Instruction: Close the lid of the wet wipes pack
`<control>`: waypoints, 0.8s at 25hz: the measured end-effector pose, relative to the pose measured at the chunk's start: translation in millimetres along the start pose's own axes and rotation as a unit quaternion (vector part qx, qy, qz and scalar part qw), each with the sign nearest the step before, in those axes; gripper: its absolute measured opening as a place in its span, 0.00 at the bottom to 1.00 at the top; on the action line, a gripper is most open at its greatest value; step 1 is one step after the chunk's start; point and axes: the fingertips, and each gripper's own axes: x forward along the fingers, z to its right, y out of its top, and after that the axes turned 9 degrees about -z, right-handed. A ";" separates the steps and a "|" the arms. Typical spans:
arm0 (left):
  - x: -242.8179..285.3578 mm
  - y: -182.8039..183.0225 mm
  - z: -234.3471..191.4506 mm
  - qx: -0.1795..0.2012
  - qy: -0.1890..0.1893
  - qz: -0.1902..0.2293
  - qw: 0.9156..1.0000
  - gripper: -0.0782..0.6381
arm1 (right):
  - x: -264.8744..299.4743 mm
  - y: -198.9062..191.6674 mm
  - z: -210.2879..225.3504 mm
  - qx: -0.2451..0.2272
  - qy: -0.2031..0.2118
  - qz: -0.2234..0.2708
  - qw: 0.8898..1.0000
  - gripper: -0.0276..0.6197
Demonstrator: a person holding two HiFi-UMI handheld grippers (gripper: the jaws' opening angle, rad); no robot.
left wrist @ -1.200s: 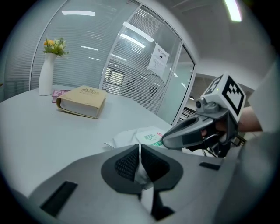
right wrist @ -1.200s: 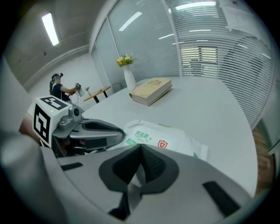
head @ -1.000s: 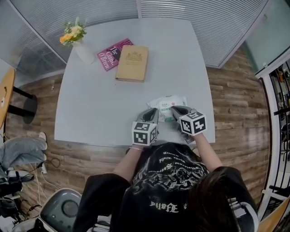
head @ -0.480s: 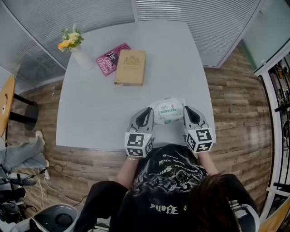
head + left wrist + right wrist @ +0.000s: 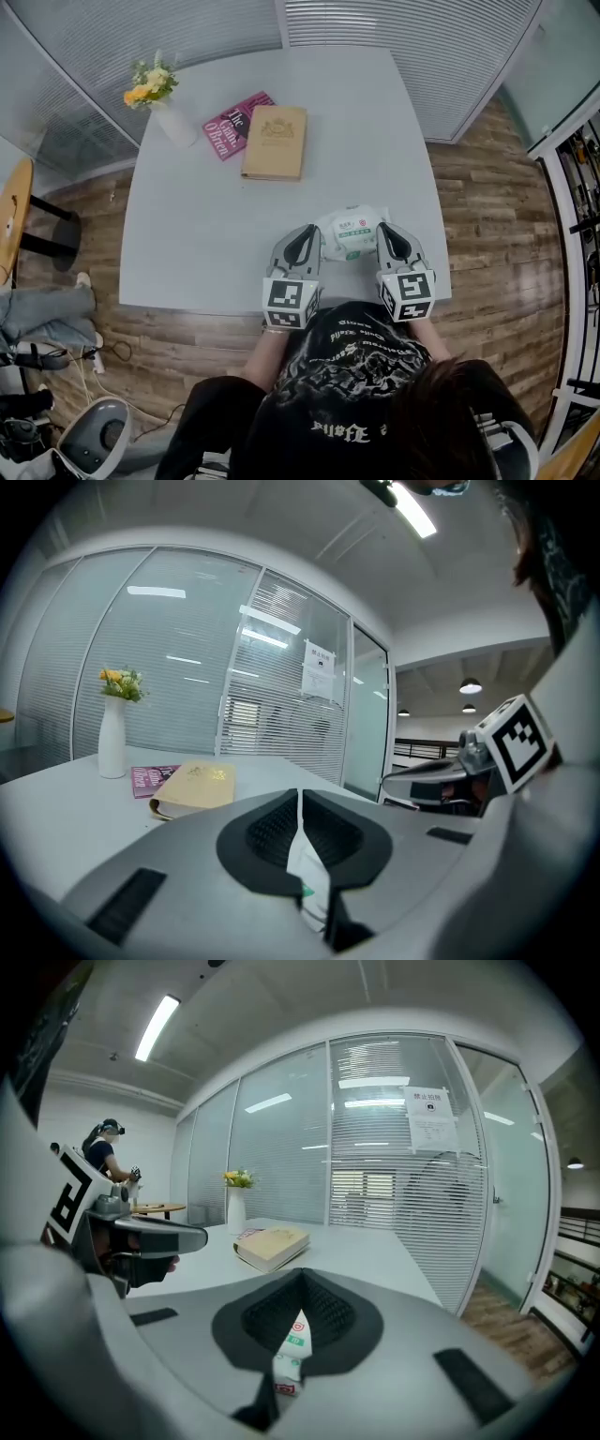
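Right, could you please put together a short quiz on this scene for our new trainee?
1. True or false: the left hand-held gripper and the right hand-held gripper are each shut on an edge of the wet wipes pack.
2. The white vase stands: A) beside the pink book; B) on the wet wipes pack; C) between the hand-held grippers.
3. What lies on the table beside the pink book, on the side away from the white vase?
Key: 1 true; 2 A; 3 the tan book.
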 end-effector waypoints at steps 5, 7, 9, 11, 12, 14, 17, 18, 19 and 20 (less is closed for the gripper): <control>1.2 0.3 -2.0 0.006 -0.006 -0.002 1.000 0.13 | 2.2 3.4 -1.4 -0.007 -0.005 -0.003 1.000 0.04; 0.9 0.1 -2.4 0.007 -0.005 -0.003 1.000 0.13 | 2.8 3.8 -2.7 -0.011 -0.005 -0.006 1.000 0.04; 0.8 -0.1 -1.6 0.010 -0.006 -0.003 1.000 0.13 | 3.2 2.9 -3.8 -0.012 -0.004 -0.008 1.000 0.04; 0.7 -1.0 -1.1 0.013 -0.007 -0.003 1.000 0.13 | 3.5 0.5 -5.0 -0.013 -0.005 -0.011 1.000 0.04; 0.4 -1.4 -1.1 0.015 -0.006 -0.003 1.000 0.13 | 3.6 -1.0 -5.9 -0.013 -0.005 -0.012 1.000 0.04; -1.0 -1.6 -1.4 0.018 -0.004 -0.001 1.000 0.13 | 3.6 -3.4 -7.3 -0.017 -0.005 -0.013 1.000 0.04; -2.9 0.4 -1.6 0.026 0.002 0.002 1.000 0.13 | 3.3 -2.9 -8.3 -0.026 -0.006 -0.015 1.000 0.04; -3.1 0.6 -1.3 0.027 0.003 0.002 1.000 0.13 | 3.0 -1.4 -8.3 -0.029 -0.007 -0.014 0.999 0.04; -3.2 0.5 -0.8 0.027 0.003 0.001 1.000 0.13 | 2.5 0.3 -8.3 -0.031 -0.007 -0.012 0.999 0.04; -3.3 0.3 -0.1 0.027 0.004 0.001 1.000 0.13 | 1.9 1.8 -8.3 -0.032 -0.006 -0.011 0.999 0.04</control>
